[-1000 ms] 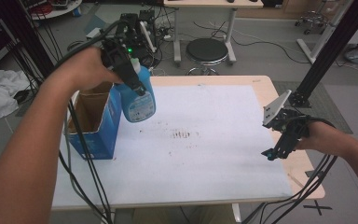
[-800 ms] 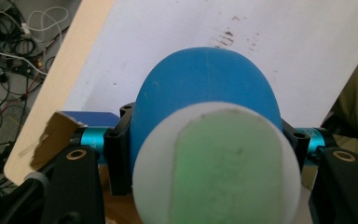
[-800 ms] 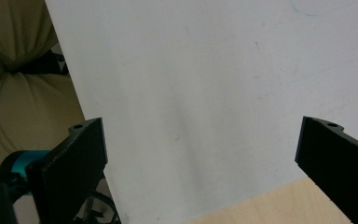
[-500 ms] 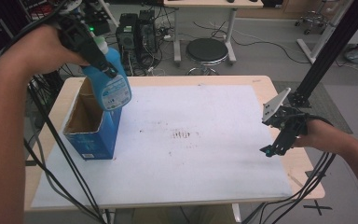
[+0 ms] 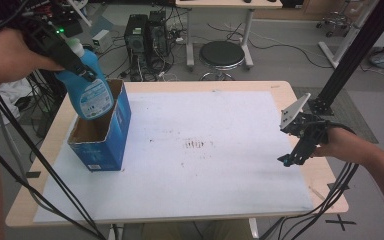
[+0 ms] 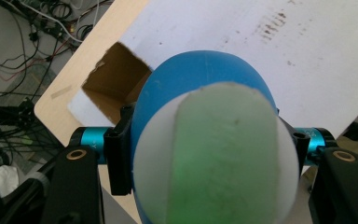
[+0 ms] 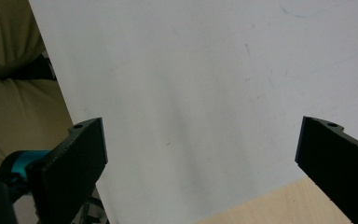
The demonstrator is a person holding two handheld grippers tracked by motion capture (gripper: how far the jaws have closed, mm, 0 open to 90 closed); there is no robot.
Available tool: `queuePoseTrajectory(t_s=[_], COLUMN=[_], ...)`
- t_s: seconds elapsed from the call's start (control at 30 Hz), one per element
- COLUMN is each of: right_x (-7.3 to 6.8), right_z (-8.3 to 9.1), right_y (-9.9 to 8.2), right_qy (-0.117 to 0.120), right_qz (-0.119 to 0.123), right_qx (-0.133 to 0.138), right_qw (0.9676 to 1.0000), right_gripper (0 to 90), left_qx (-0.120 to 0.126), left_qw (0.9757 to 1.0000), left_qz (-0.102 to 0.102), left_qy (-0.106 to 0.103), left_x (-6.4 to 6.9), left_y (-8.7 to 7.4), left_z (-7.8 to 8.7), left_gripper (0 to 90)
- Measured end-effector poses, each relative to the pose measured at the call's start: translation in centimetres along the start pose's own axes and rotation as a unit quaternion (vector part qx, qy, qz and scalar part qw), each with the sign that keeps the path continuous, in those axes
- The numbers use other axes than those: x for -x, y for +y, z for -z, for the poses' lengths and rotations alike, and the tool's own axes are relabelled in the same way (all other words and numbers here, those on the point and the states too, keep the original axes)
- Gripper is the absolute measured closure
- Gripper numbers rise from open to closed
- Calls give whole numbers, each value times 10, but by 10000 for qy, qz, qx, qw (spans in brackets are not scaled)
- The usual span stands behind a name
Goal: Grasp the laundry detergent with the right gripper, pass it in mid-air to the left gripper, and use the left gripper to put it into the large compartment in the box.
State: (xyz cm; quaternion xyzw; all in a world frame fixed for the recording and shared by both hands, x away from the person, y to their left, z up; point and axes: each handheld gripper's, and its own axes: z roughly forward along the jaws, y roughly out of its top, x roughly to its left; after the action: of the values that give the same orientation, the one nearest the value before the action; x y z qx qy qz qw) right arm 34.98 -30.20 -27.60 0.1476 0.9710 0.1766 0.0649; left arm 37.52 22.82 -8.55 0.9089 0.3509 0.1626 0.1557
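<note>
- Since the earlier frames your left gripper (image 5: 72,57) has carried the blue bottle (image 5: 89,89) leftward and a little higher, from beside the box (image 5: 111,132) to above its open top; your right gripper (image 5: 294,152) has kept its place near the table's right edge
- Your left jaws are clenched on the bottle just below its white cap (image 6: 214,158); the bottle hangs tilted, its base dipping toward the far end of the box's opening
- To do this step well, I'd judge, bring the bottle more upright, centre its base over the brown inside of the box (image 6: 114,77), then lower it slowly; keep the grip firm until the base rests on something
- Watch the rim of the box nearest the bottle; a tilted base could catch on it and tip or shove the box, which stands free on the white sheet (image 5: 220,165)
- Your right jaws stand wide apart with nothing between them, over the sheet and the table (image 7: 279,205) edge; that gripper could steady the box, though it is well apart from it now
- Around the table: a stool (image 5: 222,52), computer towers (image 5: 147,32) and loose cables on the floor; none stands in your way; your own trailing cables hang at the left edge near the box
</note>
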Motion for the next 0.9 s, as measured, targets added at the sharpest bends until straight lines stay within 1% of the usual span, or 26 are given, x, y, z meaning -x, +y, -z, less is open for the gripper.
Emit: queuePoseTrajectory(t_s=[0.07,0.17,0.27,0.4,0.47,0.5,0.53,0.63,0.7,0.73,0.77,0.8,0.9], right_x=[0,0,0,0,0,0,0,0,0,0,0,0,0], right_z=[-1,-2,-4,-6,-6,-6,-6,-6,-7,-7,-8,-9,-9], right_y=[0,-1,-1,-1,0,0,0,1,1,1,2,2,1], right_qy=[6,-6,2,-12,-5,-5,-4,16,-7,3,7,43,30], right_qz=[-14,-43,-39,-66,-58,-58,-69,-92,-115,-120,-121,-145,-166], right_qx=[18,50,26,18,22,22,26,38,21,20,15,34,9], right_qw=[10000,10000,10000,10000,10000,10000,10000,9999,9999,9999,9999,9999,9999], right_gripper=[11,11,11,11,11,11,11,11,11,11,11,11,11], left_qx=[27,11,-2,-35,-66,-66,-53,-29,-61,-82,-53,-86,-154], left_qw=[9999,9998,9998,9997,9998,9998,9998,9998,9999,9999,9999,9998,9998], left_qz=[75,135,193,219,209,209,185,185,162,129,147,128,71], left_qy=[70,140,102,41,19,19,15,-14,-6,-26,-58,-87,-144], left_x=[-4,-9,-13,-16,-16,-16,-16,-17,-16,-17,-17,-17,-16], left_y=[-6,-14,-21,-28,-30,-30,-32,-36,-38,-39,-40,-41,-43], left_z=[-2,-8,-15,-28,-33,-33,-39,-49,-58,-62,-67,-71,-85], left_gripper=[380,381,381,381,381,381,381,381,381,381,381,381,381])
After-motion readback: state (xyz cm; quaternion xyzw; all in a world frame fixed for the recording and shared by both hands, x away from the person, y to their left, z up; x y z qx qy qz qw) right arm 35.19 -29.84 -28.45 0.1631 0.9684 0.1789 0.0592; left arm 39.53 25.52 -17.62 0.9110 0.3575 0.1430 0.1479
